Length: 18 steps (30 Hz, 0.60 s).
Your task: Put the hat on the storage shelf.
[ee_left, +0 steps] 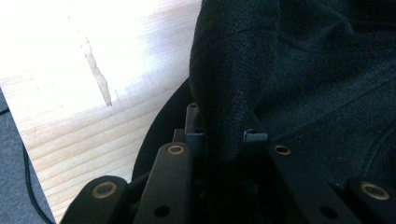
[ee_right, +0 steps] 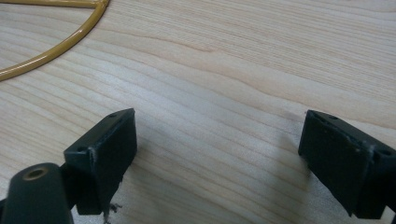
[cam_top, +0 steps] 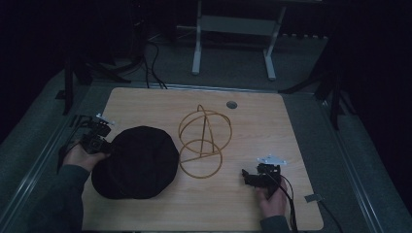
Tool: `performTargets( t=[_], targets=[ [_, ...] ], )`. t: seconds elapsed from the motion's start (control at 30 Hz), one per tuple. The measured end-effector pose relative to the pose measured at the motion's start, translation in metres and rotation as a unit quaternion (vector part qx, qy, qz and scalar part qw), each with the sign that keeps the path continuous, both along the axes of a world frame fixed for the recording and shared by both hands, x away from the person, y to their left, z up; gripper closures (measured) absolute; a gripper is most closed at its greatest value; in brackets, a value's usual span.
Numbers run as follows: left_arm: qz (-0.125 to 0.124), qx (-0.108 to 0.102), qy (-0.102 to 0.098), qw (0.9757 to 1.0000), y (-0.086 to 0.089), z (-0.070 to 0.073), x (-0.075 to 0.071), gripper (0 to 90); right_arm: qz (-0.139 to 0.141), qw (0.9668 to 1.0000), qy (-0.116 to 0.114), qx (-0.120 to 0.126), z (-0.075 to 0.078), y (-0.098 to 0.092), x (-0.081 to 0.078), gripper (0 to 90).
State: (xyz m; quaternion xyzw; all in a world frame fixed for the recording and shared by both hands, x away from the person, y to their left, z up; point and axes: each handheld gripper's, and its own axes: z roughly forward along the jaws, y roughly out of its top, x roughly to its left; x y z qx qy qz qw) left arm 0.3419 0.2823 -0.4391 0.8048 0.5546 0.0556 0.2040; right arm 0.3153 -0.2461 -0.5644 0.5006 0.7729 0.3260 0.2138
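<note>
A black fabric hat (cam_top: 136,162) lies on the left half of the wooden table (cam_top: 252,121). My left gripper (cam_top: 108,148) is at the hat's left edge, shut on a fold of its cloth. In the left gripper view the dark fabric (ee_left: 289,70) bunches up between my two jaws, with my left gripper (ee_left: 226,135) pinching it. A yellow wire hat stand (cam_top: 201,143) sits at the table's middle, just right of the hat. My right gripper (cam_top: 245,175) rests low over the table's right front, open, nothing between its jaws (ee_right: 219,154).
A curve of the yellow wire stand (ee_right: 56,46) runs through the upper left of the right gripper view. A round grommet hole (cam_top: 231,104) is near the table's far edge. Beyond the table stands a white frame (cam_top: 233,29) on the carpet, with cables at the left.
</note>
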Motion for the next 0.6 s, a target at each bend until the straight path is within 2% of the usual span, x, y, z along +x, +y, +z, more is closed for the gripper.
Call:
performTargets(
  t=[0.6],
  targets=[
    [-0.008,-0.014,-0.015,0.9998,0.003,0.032,0.009,78.7,0.000,1.0000,0.000,0.000,0.000,0.000,0.000,11.4]
  ],
)
